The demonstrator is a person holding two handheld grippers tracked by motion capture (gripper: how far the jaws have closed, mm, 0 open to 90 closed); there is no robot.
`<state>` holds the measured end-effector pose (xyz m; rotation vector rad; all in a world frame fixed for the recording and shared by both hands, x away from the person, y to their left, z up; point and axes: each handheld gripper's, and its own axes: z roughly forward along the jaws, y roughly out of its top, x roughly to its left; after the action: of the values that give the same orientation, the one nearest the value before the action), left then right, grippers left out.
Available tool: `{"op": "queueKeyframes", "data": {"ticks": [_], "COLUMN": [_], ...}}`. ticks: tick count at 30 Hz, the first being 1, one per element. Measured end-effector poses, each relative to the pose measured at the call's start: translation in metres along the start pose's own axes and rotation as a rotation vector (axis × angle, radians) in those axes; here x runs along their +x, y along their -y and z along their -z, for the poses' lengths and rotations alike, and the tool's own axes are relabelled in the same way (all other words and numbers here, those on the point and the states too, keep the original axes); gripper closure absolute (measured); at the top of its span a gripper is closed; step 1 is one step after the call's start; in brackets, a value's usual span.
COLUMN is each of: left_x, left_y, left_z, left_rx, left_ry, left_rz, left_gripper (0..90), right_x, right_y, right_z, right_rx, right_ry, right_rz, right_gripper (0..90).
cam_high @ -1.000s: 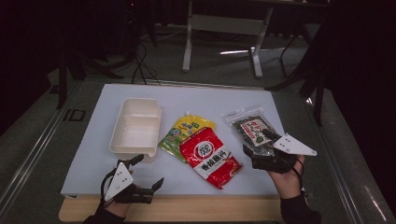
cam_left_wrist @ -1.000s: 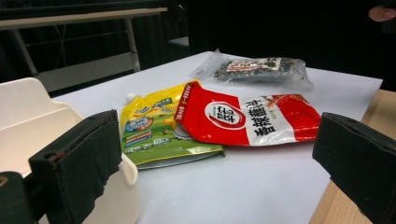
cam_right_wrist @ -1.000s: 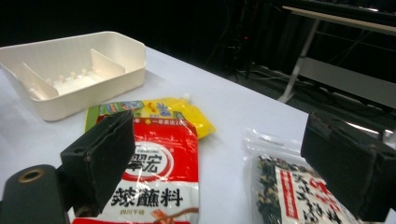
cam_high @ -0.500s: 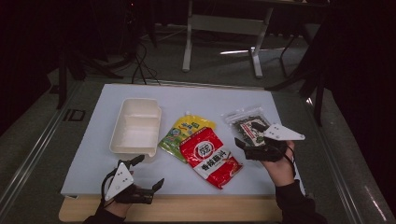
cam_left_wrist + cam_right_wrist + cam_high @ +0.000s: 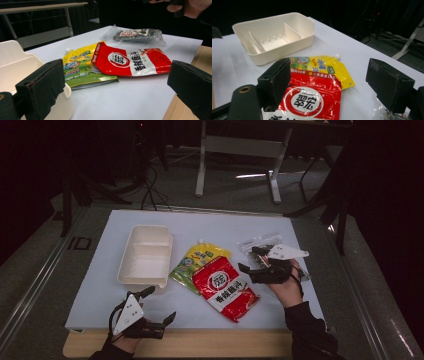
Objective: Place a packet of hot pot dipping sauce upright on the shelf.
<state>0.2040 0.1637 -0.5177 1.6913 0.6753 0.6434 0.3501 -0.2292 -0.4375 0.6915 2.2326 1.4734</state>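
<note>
Three packets lie mid-table: a red pouch (image 5: 225,287), a yellow-green spouted pouch (image 5: 199,261) partly under it, and a clear bag of dark food (image 5: 257,245). My right gripper (image 5: 248,260) hovers over the clear bag's near edge, pointing left toward the red pouch (image 5: 309,100). Its jaws have just been closing a little but stand open, nothing pressed between them. My left gripper (image 5: 159,305) rests open at the table's front edge, near the cream tray (image 5: 145,255). In the left gripper view the red pouch (image 5: 132,61) and clear bag (image 5: 137,35) lie ahead.
The cream tray (image 5: 274,32) has dividers inside and holds nothing. The white mat ends at a wooden strip (image 5: 200,350) along the front. A metal stand (image 5: 240,150) stands on the dark floor beyond the table. Bare mat lies in front of the red pouch.
My right gripper has moved left and away from the front edge, onto the clear bag and nearer the red pouch. The left gripper and the packets have stayed put.
</note>
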Motion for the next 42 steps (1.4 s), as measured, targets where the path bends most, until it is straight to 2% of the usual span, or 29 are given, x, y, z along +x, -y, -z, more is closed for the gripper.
{"op": "queueKeyframes", "data": {"ticks": [7, 13, 15, 19, 24, 32, 42], "left_x": [0.0, 0.0, 0.0, 0.0, 0.0, -0.001, -0.001], "left_y": [0.0, 0.001, 0.001, 0.001, 0.001, 0.001, 0.001], "left_z": [0.0, 0.0, 0.0, 0.0, 0.0, 0.0, 0.0], "left_rx": [0.003, 0.006, 0.004, 0.005, 0.006, 0.008, 0.009], "left_ry": [0.003, 0.007, 0.007, 0.008, 0.009, 0.011, 0.012], "left_rz": [0.002, 0.003, 0.003, -0.001, -0.001, -0.004, 0.001], "left_gripper": [2.2, 2.2, 2.2, 2.2, 2.2, 2.2, 2.2], "right_x": [-0.001, -0.006, -0.009, -0.016, -0.021, -0.027, -0.035], "right_y": [0.001, 0.004, 0.004, 0.006, 0.009, 0.009, 0.015], "right_z": [-0.028, -0.049, -0.055, -0.066, -0.081, -0.097, -0.122], "right_rx": [0.046, 0.097, 0.11, 0.138, 0.177, 0.207, 0.301], "right_ry": [-0.053, -0.073, -0.067, -0.087, -0.1, -0.116, -0.132], "right_rz": [-0.009, -0.02, -0.023, -0.05, -0.055, -0.072, -0.087], "right_gripper": [21.2, 20.9, 21.5, 23.2, 24.4, 26.1, 27.6]}}
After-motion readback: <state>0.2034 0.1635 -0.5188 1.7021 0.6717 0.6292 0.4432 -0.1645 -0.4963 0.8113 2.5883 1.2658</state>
